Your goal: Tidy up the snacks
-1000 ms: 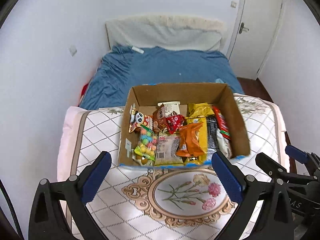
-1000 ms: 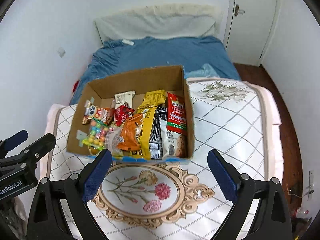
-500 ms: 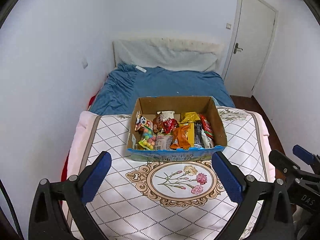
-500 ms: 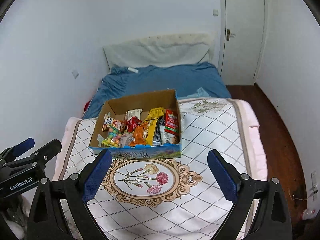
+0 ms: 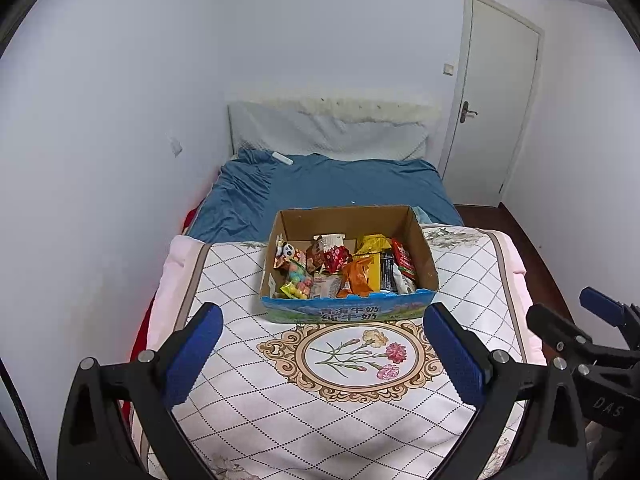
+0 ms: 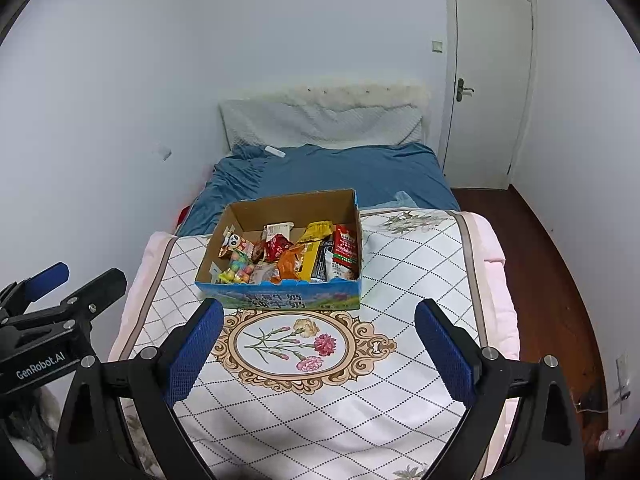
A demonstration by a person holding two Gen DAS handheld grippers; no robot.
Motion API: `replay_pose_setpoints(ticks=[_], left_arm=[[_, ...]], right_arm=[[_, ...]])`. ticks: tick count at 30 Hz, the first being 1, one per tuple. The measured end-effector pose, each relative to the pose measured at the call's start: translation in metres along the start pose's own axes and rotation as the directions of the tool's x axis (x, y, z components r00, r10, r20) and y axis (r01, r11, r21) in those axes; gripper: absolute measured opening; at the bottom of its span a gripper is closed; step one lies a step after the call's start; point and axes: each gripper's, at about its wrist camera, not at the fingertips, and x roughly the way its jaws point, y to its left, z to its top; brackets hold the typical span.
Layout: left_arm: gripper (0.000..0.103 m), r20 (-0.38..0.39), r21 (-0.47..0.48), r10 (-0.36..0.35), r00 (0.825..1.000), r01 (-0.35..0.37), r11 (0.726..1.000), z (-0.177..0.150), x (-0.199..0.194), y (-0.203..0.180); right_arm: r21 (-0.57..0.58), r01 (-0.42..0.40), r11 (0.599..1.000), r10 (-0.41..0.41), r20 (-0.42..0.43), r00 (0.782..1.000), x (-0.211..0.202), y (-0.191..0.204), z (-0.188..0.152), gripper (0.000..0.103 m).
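Note:
An open cardboard box (image 5: pixel 348 216) with a blue printed front stands on a white quilted blanket (image 5: pixel 240 280); it also shows in the right wrist view (image 6: pixel 296 202). It holds several snack packets, among them an orange one (image 5: pixel 358 278) and a red one (image 6: pixel 346 246). My left gripper (image 5: pixel 322 354) is open and empty, well back from the box. My right gripper (image 6: pixel 318 350) is open and empty, also back from the box. The right gripper shows at the right edge of the left wrist view (image 5: pixel 592 336); the left gripper shows at the left edge of the right wrist view (image 6: pixel 60 292).
A bed with a blue sheet (image 5: pixel 336 184) lies behind the blanket against a white headboard (image 5: pixel 328 132). A white door (image 5: pixel 496 100) is at the right. Dark wooden floor (image 6: pixel 556 280) runs along the right side. A white wall is on the left.
Both grippers have pulled back and up from the box, which now looks smaller and farther. Both stay open and empty.

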Motion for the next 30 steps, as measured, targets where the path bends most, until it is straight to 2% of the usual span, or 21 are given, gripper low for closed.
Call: replay_pose_setpoints(ticks=[8, 12, 30], left_arm=[[0.103, 0.005, -0.011, 0.007, 1.0, -0.007, 1.0, -0.003, 0.001, 0.0], [0.103, -0.004, 0.004, 0.02, 1.0, -0.02, 1.0, -0.004, 0.011, -0.003], [0.103, -0.024, 0.0, 0.048, 0.999, -0.048, 0.999, -0.002, 0.039, -0.003]], right_arm=[[0.01, 0.021, 1.0, -0.022, 0.024, 0.999, 0.005, -0.002, 0.001, 0.098], [0.018, 0.035, 0.999, -0.035, 0.016, 0.999, 0.015, -0.004, 0.001, 0.102], [0.022, 0.075, 0.997, -0.076, 0.02, 0.997, 0.043, -0.011, 0.008, 0.103]])
